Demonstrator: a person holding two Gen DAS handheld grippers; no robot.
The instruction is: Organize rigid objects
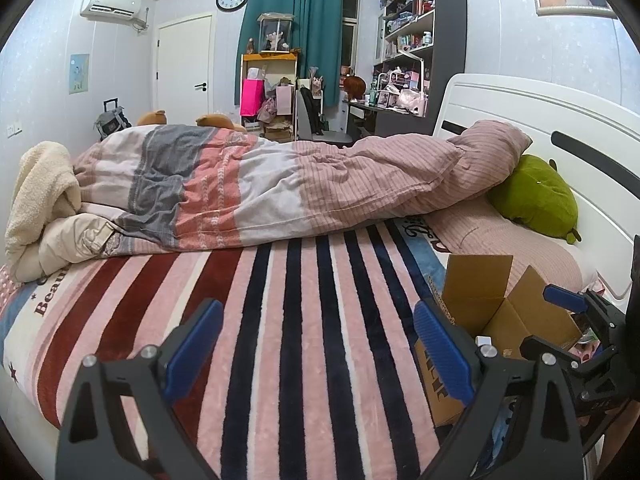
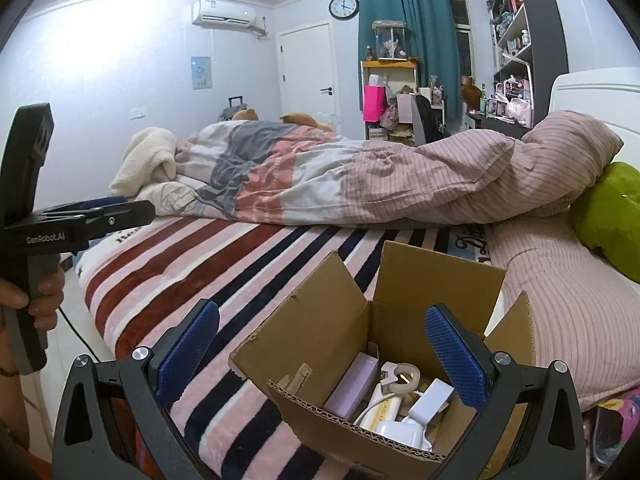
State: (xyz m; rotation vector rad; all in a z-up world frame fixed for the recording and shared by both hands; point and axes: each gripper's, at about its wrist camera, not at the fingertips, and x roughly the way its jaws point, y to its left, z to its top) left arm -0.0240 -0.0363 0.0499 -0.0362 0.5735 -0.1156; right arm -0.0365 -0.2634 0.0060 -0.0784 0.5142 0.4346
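**A:** Where do you stand with the sorting?

**B:** From what shows, you look close to done, or else not begun; the pictures alone do not settle which. The box (image 2: 384, 364) sits on the bed (image 2: 224, 280) at its near edge, flaps up, and it already holds the rigid things: a lilac block (image 2: 354, 384), a tape roll (image 2: 404, 376), a white adapter (image 2: 430, 400), a white tube with its cable, and something white at the front that you cannot make out fully.

**A:** Anything still loose on the bed?

**B:** Nothing rigid that you can see. The striped blanket beside the box is bare, and beyond it lie only the duvet (image 1: 280, 184) and a green cushion (image 1: 536, 196). A few colourful things show at the bed's right edge past the box, too cropped to name.

**A:** And your grippers?

**B:** Your right gripper (image 2: 320, 356) hangs over the box with its jaws wide apart and nothing between them. Your left gripper (image 1: 320, 348) is over the bare blanket just left of the box, jaws likewise apart and empty.

**A:** So what is left?

**B:** My judgement: if packing was the aim, only a check of that right edge and perhaps closing the flaps. If the things are meant to come out and be laid in order, all of it lies ahead.
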